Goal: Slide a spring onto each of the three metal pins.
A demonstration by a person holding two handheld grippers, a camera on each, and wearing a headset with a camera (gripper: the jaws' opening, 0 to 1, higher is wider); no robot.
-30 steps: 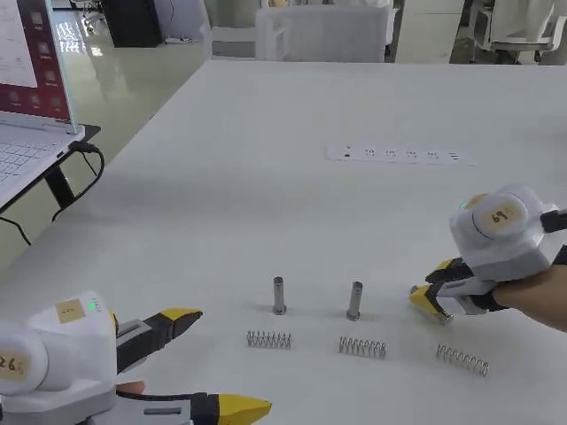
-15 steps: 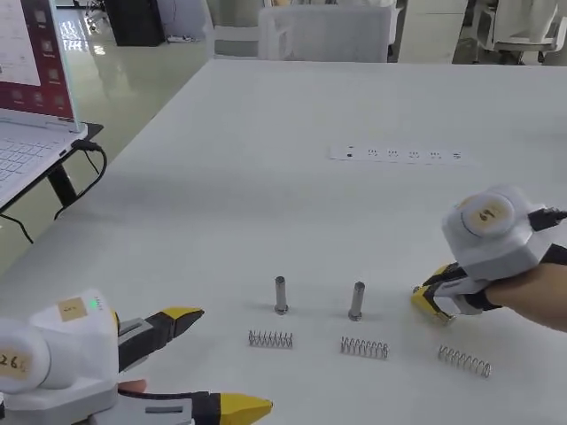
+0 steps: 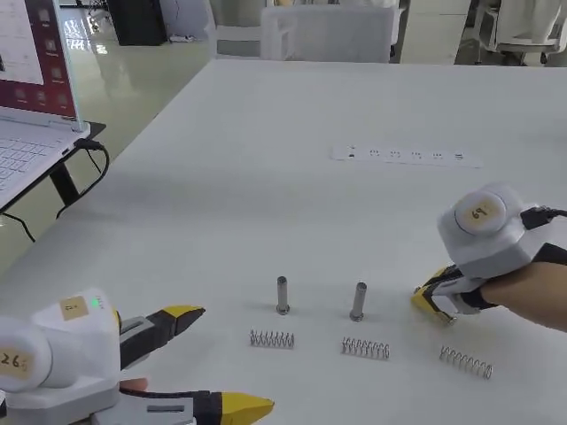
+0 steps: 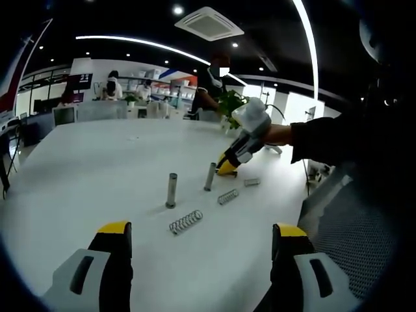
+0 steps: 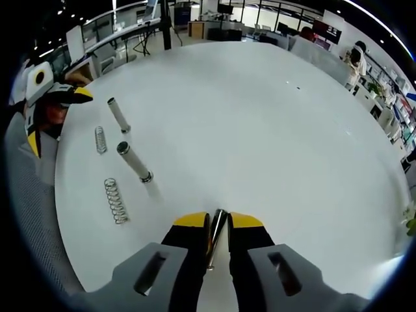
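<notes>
- Your left hand-held gripper point(image 3: 235, 359) hovers nearest, jaws wide apart.
- Three springs point(image 3: 365, 349) lie on the tabletop point(image 3: 310, 204).
- Just behind, two pins point(image 3: 359, 302) stand upright.
- Beside them, your right hand-held gripper point(image 3: 431, 304) clamps a third pin point(image 5: 214, 231).

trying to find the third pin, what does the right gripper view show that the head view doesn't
Right gripper view adds the third pin, clamped in the right tool. Head view adds the third spring, a power strip and a laptop. Both share the left pin, the middle pin, the left spring, the middle spring and the open left tool.
</notes>
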